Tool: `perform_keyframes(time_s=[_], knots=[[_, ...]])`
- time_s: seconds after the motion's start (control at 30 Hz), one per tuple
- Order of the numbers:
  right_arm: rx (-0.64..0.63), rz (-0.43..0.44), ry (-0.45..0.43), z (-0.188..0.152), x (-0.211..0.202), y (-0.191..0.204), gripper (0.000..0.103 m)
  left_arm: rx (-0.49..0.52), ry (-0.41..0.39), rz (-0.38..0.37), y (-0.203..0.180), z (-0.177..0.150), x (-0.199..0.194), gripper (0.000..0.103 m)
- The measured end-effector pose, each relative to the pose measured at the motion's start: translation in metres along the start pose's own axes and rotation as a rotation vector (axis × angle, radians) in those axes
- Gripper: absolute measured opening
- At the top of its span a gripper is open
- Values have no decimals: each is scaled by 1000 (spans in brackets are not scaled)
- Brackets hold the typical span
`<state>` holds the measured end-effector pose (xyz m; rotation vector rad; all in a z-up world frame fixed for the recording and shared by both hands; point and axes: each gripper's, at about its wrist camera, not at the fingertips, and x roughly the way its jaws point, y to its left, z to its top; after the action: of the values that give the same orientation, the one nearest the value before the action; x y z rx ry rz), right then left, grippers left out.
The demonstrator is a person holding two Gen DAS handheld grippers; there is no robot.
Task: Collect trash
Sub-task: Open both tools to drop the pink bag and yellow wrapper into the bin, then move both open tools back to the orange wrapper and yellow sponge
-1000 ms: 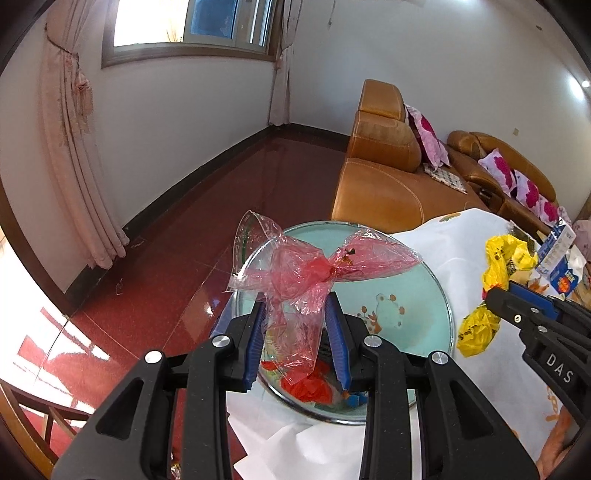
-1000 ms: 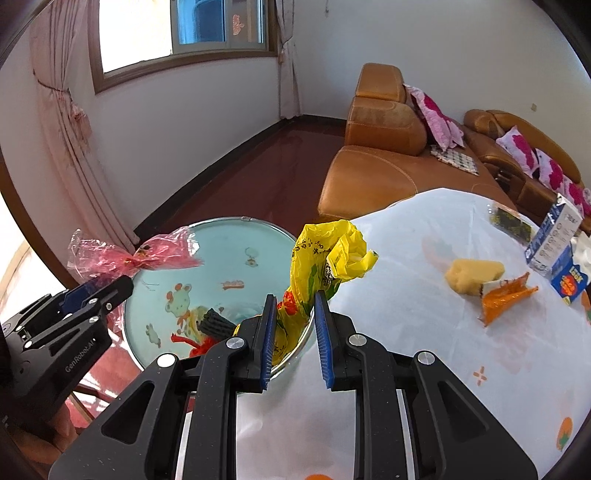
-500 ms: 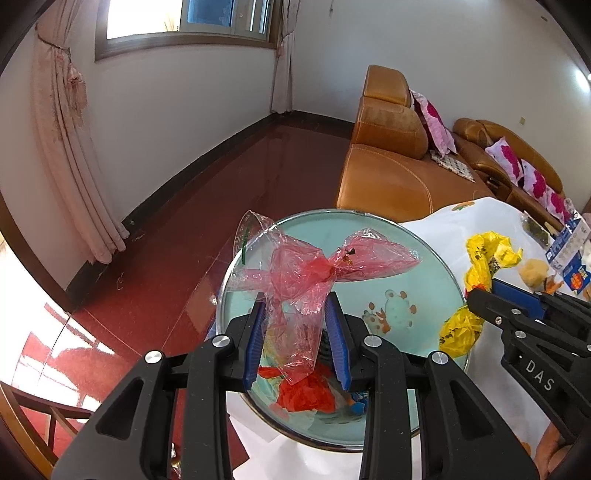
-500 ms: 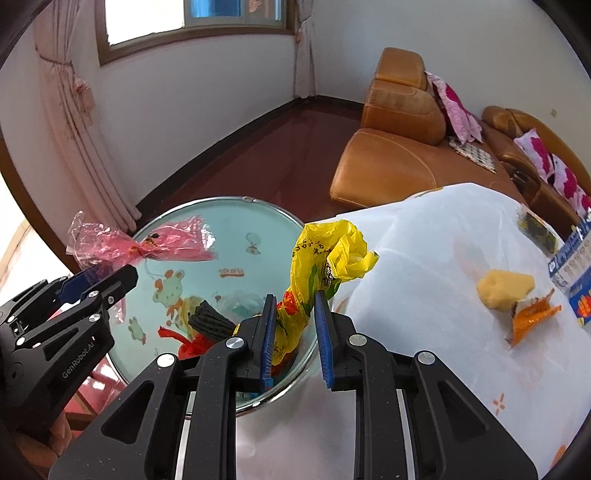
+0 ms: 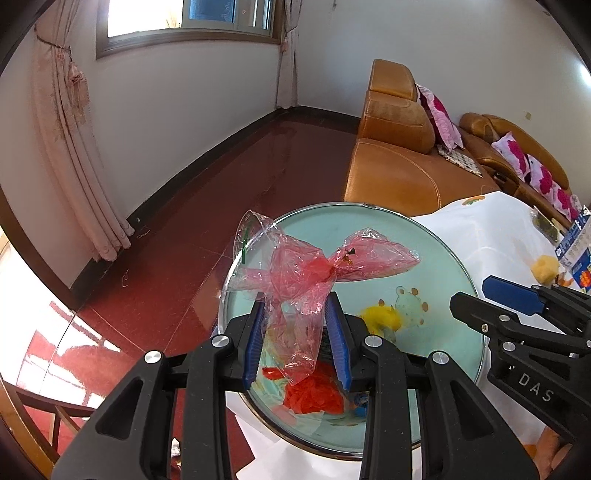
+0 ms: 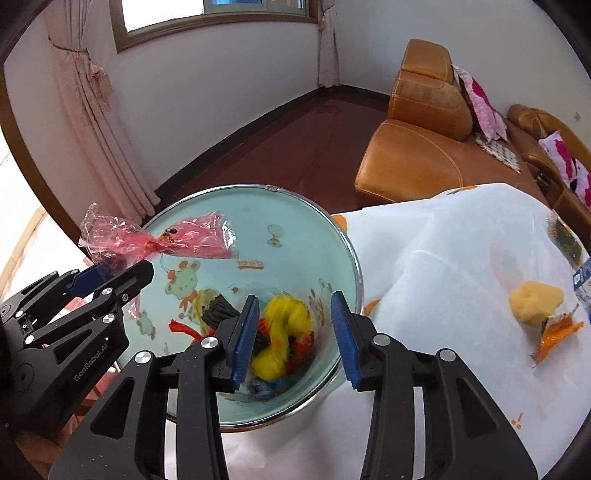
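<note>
over a white-clothed table [image 6: 443, 258], the left gripper [image 5: 295, 343] pinches a pink wrapper [image 5: 306, 280]; the right gripper [image 6: 295, 332], jaws opening, hangs above yellow trash [image 6: 280, 332] in the basin [image 6: 354, 258].

Glossy, seemingly enamel basin [image 6: 343, 236], crinkly clear-pink plastic bag [image 5: 295, 273], smooth leather sofa [image 5: 399, 173].

Setting: home living room. Evidence: tan leather sofa [image 5: 399, 162] with pink floral cushions [image 5: 441, 122] against the white wall; pink tied-back curtains [image 5: 70, 147] flanking a wood-framed window [image 5: 188, 22]; polished red floor [image 5: 229, 206] with dark skirting; worktop under a white printed cloth [image 6: 461, 251].
</note>
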<state>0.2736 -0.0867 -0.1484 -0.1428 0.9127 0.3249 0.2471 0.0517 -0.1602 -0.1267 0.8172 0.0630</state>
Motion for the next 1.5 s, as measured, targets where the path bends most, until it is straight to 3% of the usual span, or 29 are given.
perform_keyframes(time_s=[0.43,0.57,0.83,1.5], knots=[[65,-50,-42,-2,-26,-21,46,27,0,14,-8,-1,-2,36],[80,-58,-55,-4,-34,-25,46,54,-5,61,-12,-2,-4,59],[111,-67,-83,-9,-51,-33,47,55,-34,87,-12,-3,-20,76],[190,-118,-149,-37,-100,-56,53,87,-114,101,-33,-8,-71,88]])
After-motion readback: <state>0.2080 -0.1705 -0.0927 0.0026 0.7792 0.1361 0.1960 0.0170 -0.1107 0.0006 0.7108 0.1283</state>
